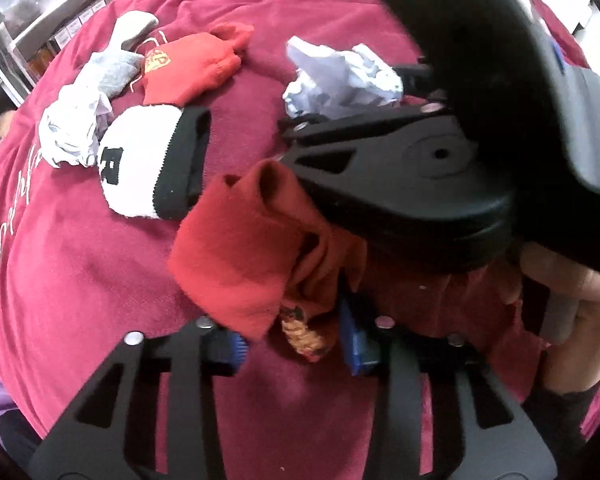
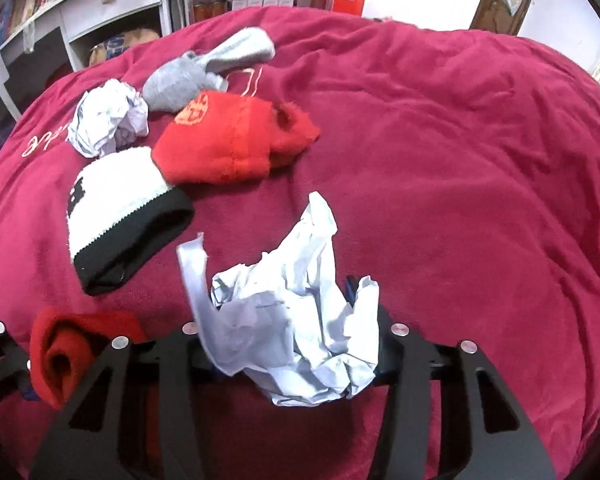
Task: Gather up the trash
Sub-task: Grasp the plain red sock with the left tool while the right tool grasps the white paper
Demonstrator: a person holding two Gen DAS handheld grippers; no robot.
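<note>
The paper wad [image 2: 296, 320] lay crumpled on the red blanket [image 2: 460, 160], lodged between the fingers of the right gripper [image 2: 296, 344], which was clenched on it; the paper bulged above and below the pads, so the hold appeared sound. Its long axis ran roughly from 11 to 5 o'clock in the right wrist view, across the line of the fingers. A second wad [image 2: 108, 118] sat well apart at 10 o'clock from that gripper, touching the white-and-black hat [image 2: 128, 216] and just beside the grey sock [image 2: 176, 84]. In the left wrist view that second wad [image 1: 74, 128] lay at 10 o'clock from the left gripper [image 1: 292, 328], past the hat [image 1: 148, 164], which makes the left hand the nearer one to it. The left gripper, however, was clamped on a red sock [image 1: 240, 252], which is clothing and, in my judgement, not trash; the blue pads [image 1: 354, 340] pressed into the cloth. The right gripper's black body [image 1: 400, 184] crossed the upper right of the left view, with the held wad [image 1: 340, 80] showing beyond it at 1 o'clock, and a hand [image 1: 580, 312] gripped its handle at 3 o'clock. A red embroidered sock [image 2: 228, 144] lay between the two wads. No bin or bag was visible in either view, so where the held wad should go cannot be told. The far wad remained uncollected.
</note>
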